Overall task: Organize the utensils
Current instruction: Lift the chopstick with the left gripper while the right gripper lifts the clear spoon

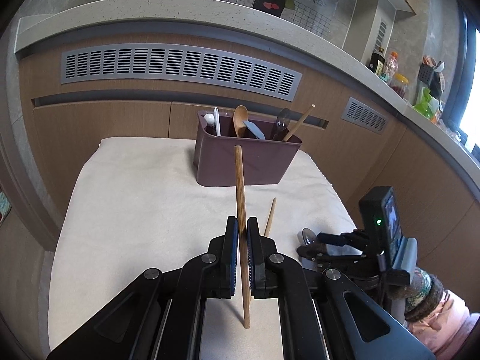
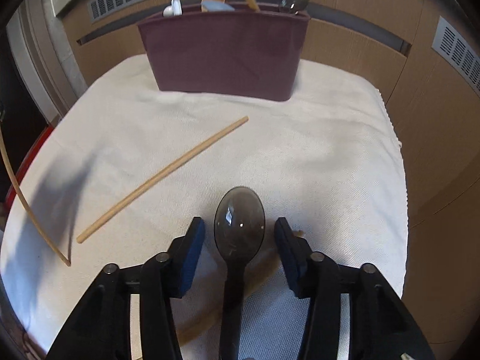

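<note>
Chopstick (image 1: 241,228) clamped upright, left claw (image 1: 242,234); spoon (image 2: 239,225) between parted right claw (image 2: 240,234) pads.

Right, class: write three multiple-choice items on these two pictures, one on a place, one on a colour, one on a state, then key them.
1. Where is the dark spoon?
A. On the cloth between the right gripper's fingers
B. On the shelf
C. Under the caddy

2. What colour is the utensil caddy?
A. Green
B. Maroon
C. White

3. What is the left gripper doing?
A. Hanging open and empty
B. Gripping a fork
C. Clamping a wooden chopstick

Key: A, the spoon lies on the cloth between the open fingers; B, its walls are maroon; C, the fingers press the chopstick.
</note>
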The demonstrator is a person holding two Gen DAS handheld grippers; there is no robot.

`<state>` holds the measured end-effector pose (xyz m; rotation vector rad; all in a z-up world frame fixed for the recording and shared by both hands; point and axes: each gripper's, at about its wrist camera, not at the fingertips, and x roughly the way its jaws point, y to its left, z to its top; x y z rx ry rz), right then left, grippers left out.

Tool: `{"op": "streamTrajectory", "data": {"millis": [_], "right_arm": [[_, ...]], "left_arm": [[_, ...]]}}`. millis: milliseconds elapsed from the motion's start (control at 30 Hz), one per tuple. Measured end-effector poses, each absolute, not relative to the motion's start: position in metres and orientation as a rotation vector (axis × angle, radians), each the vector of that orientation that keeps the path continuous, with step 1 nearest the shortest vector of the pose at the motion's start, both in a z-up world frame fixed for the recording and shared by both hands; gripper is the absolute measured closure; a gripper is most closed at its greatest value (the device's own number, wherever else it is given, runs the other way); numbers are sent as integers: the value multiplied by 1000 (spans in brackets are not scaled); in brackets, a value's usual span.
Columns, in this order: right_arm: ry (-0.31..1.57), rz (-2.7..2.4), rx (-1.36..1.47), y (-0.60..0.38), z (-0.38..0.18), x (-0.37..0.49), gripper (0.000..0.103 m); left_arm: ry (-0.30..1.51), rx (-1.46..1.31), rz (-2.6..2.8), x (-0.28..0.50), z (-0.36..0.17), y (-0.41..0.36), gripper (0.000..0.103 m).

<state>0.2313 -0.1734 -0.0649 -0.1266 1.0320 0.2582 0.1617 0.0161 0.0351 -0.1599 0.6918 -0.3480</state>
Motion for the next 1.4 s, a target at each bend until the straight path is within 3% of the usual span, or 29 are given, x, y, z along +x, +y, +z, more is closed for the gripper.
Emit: {"op": "streamTrajectory", "data": {"millis": [633, 867, 1100, 1300, 1400], "right_arm": [[710, 257, -5, -192, 51, 184, 73], [749, 247, -9, -194, 43, 187, 73], [784, 237, 0, -199, 29, 190, 73], [781, 248, 13, -201, 25, 188, 73], [780, 246, 26, -203, 24, 190, 73]], "left_arm": [[638, -126, -375, 160, 57, -2, 97], [880, -125, -340, 208, 16, -3, 95], [1238, -4, -261, 289, -47, -29, 89], [1280, 133, -213, 314, -64, -56, 84], [1238, 149, -228, 313, -64, -65, 89]]}}
